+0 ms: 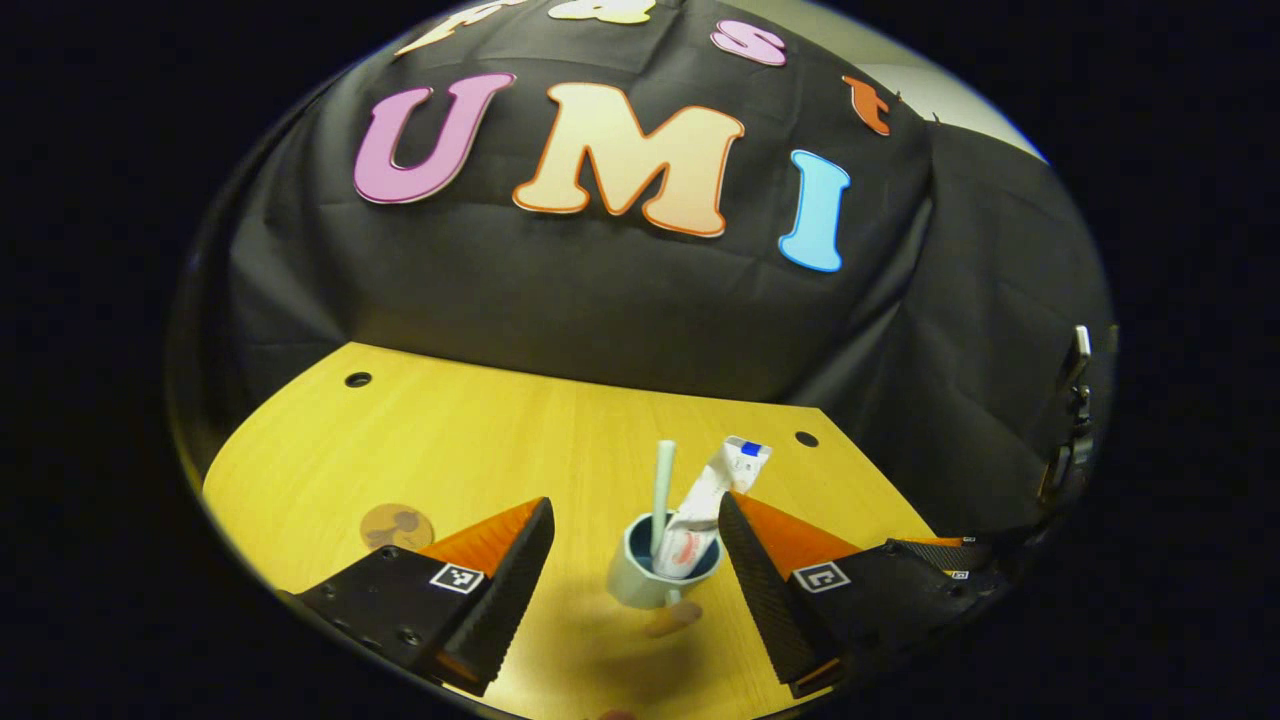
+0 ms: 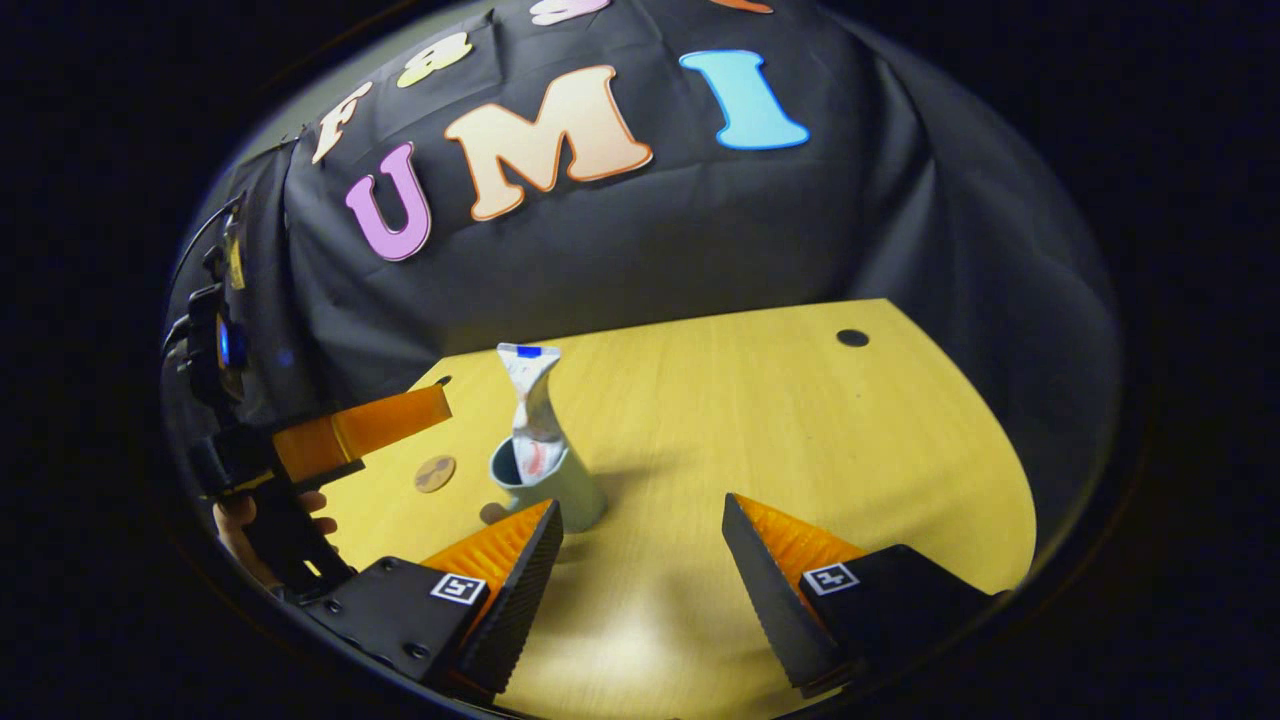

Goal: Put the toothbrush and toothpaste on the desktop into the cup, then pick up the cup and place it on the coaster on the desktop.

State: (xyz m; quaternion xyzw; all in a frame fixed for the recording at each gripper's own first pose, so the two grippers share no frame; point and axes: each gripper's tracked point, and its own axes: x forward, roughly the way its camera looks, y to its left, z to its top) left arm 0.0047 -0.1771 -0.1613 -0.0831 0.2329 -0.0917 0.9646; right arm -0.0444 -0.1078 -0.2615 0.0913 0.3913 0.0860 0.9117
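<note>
A staged recording booth is showing here rather than a lived-in room: black cloth (image 1: 620, 300) is draping the whole upper half of both views as a backdrop. A bare wooden desktop (image 2: 760, 420) with round cable holes (image 2: 852, 338) is filling the lower half, office-style. Clamped gear on a stand (image 2: 215, 350) is sitting at the left edge of the right gripper view.

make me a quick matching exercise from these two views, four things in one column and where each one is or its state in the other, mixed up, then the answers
Things:
1. toothbrush
2. toothpaste
3. coaster
4. left gripper

Places or states:
A. lying flat on the desktop, bare
B. fingers open, one on each side of the cup
C. crumpled tube leaning in the cup
D. thin pale handle standing upright in the cup

Pairs: 1-D, 2-C, 3-A, 4-B
</note>
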